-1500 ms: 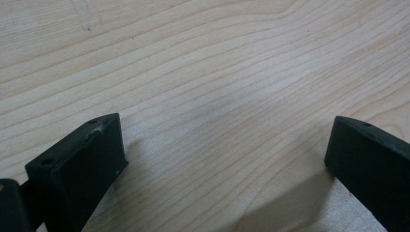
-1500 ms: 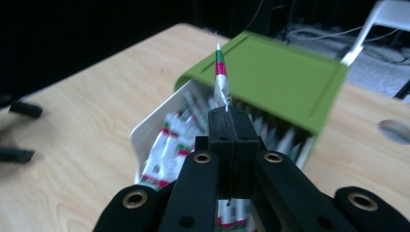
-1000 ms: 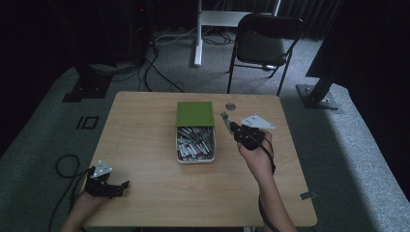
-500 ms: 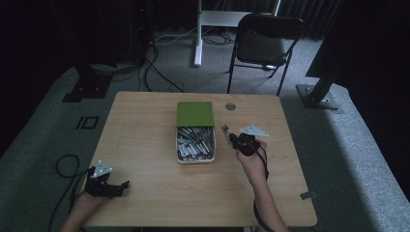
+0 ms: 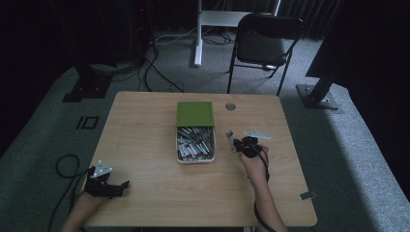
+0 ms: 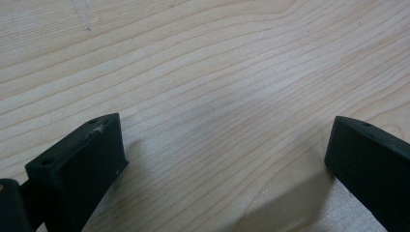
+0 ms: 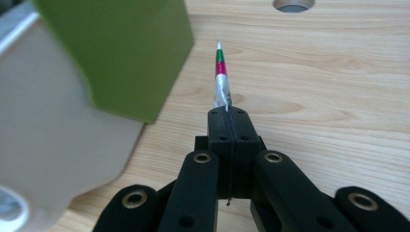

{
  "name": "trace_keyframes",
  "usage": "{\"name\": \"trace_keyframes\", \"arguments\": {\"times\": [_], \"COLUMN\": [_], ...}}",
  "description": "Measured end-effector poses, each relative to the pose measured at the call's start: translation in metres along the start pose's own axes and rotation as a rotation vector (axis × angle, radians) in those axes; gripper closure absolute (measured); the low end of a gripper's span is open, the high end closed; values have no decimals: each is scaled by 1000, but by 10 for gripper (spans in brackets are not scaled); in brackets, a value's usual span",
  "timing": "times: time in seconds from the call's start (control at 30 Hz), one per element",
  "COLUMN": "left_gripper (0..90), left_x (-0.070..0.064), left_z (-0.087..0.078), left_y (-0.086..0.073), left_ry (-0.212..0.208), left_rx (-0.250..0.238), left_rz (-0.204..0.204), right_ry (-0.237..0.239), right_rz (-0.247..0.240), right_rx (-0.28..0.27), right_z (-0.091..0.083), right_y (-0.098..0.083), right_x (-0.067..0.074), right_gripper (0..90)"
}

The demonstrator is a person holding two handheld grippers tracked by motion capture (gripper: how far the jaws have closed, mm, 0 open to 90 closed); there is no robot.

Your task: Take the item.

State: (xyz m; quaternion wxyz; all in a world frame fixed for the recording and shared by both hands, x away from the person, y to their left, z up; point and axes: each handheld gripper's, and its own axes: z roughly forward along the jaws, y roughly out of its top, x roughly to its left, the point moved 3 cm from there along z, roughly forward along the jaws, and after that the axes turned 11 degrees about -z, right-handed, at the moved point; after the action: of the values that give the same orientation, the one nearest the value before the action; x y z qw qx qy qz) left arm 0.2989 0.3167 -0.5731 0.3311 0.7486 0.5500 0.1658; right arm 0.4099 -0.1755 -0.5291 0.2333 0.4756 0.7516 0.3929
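A cream box full of silvery packets stands mid-table, its green lid lying over the far end. My right gripper is just right of the box, shut on one thin silver packet with red and green bands that sticks out past the jaws. In the right gripper view the box wall and green lid sit close on the left. My left gripper rests near the table's front left corner, open, with bare wood between its jaws.
A round grommet hole sits in the table behind the box. A folding chair and a white desk leg stand beyond the far edge. Cables trail on the floor at the left.
My right gripper has drawn back toward the person and down, from beside the lid to beside the box's middle, still shut on the packet. The left gripper has stayed put.
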Motion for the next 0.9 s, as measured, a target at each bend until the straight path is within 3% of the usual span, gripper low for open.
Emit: {"name": "trace_keyframes", "arguments": {"times": [0.17, 0.47, 0.7, 0.9], "left_gripper": [14, 14, 14, 14], "left_x": [0, 0, 0, 0], "left_z": [0, 0, 0, 0], "left_y": [0, 0, 0, 0], "left_ry": [0, 0, 0, 0], "left_rx": [0, 0, 0, 0], "left_rz": [0, 0, 0, 0], "right_ry": [-39, -70, -102, -124], "right_rz": [72, 112, 65, 17], "right_rx": [2, 45, 84, 90], "right_z": [-4, -5, -1, -8], "right_y": [-7, -27, -38, -45], "right_x": [-22, -51, -61, -67], "right_gripper": [898, 874, 747, 551]}}
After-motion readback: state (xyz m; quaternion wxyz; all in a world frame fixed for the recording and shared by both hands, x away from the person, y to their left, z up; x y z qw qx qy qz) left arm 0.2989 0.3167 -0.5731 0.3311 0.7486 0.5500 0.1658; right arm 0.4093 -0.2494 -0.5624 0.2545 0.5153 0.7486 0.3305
